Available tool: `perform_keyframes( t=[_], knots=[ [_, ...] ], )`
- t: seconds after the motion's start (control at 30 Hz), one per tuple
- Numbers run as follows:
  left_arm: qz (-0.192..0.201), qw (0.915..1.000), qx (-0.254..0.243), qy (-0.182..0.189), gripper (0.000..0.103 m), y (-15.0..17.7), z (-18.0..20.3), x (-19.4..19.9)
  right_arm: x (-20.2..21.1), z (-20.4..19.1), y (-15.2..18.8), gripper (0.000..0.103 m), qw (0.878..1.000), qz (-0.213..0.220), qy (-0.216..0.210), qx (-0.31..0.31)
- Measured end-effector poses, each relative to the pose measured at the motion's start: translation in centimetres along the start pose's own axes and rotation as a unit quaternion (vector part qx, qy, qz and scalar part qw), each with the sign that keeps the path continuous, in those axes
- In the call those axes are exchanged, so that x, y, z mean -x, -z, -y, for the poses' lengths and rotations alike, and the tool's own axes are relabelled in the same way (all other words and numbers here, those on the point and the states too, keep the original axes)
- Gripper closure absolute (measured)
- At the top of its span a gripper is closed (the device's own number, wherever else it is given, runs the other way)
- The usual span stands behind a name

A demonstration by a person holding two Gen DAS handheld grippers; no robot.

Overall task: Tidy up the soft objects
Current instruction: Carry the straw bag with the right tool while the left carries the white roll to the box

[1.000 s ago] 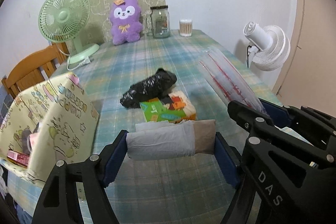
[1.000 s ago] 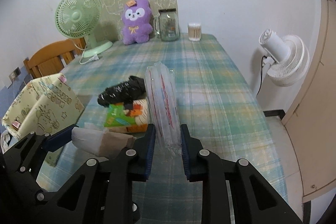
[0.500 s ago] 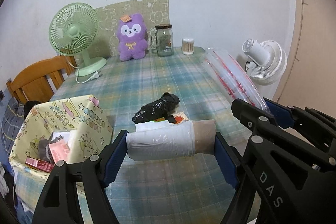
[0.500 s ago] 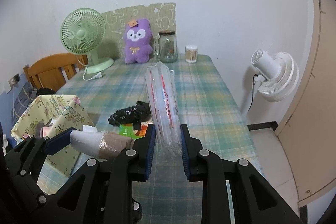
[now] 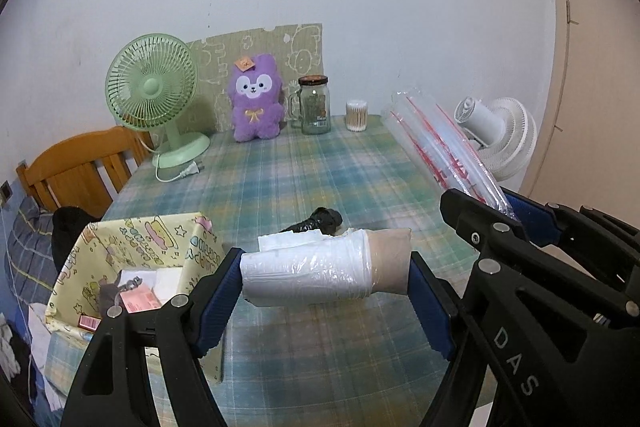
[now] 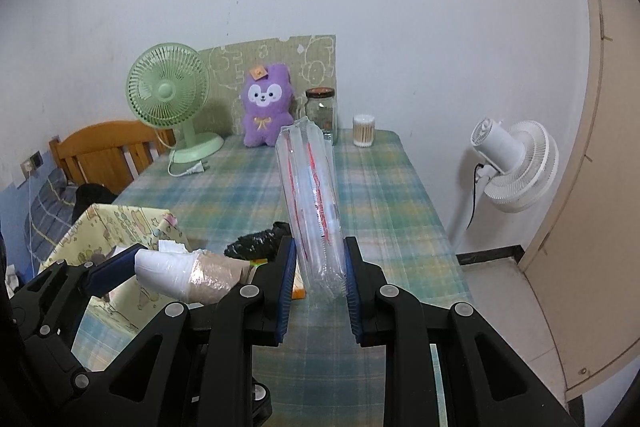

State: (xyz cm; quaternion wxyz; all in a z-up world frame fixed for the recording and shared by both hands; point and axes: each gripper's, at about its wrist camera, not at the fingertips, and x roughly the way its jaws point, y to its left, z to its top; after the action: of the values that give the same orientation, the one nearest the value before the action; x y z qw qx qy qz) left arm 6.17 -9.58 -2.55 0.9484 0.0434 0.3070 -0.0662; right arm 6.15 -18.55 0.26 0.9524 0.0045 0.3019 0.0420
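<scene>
- The table [image 5: 320, 167] runs back to the wall; along its far edge, left to right, stand the desk fan [image 5: 154, 95], the plush toy [image 5: 256, 103], the glass jar [image 5: 314, 105] and the cotton-swab tub [image 5: 356, 115].
- A printed board [image 5: 304, 47] leans on the wall behind the plush toy.
- The chair [image 5: 76, 167] stands left of the table, the standing fan [image 6: 516, 163] right of it.
- The storage box [image 5: 136, 267] sits at the near left edge, with small items in it.
- The black bag [image 5: 320, 221] lies mid-table, behind the sleeve of cups [image 5: 320, 273] held in the left gripper [image 5: 324, 287].
- The long plastic sleeve [image 6: 314, 203] rises from the right gripper [image 6: 316, 283], right of the cups.
</scene>
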Motion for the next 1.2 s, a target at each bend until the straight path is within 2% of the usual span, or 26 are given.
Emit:
perform_keyframes(
  t=[0.43, 1.2],
  knots=[
    [0.01, 0.9999, 0.003, 0.01, 0.022, -0.2, -2.0, 0.5, 0.7, -1.5, -0.6, 0.077, 1.0, 0.006, 0.012, -0.007],
    [0.023, 0.9997, 0.005, -0.007, 0.022, -1.1, -8.9, 1.1, -0.3, -8.8, -2.6, 0.077, 1.0, 0.012, -0.019, 0.014]
  ],
)
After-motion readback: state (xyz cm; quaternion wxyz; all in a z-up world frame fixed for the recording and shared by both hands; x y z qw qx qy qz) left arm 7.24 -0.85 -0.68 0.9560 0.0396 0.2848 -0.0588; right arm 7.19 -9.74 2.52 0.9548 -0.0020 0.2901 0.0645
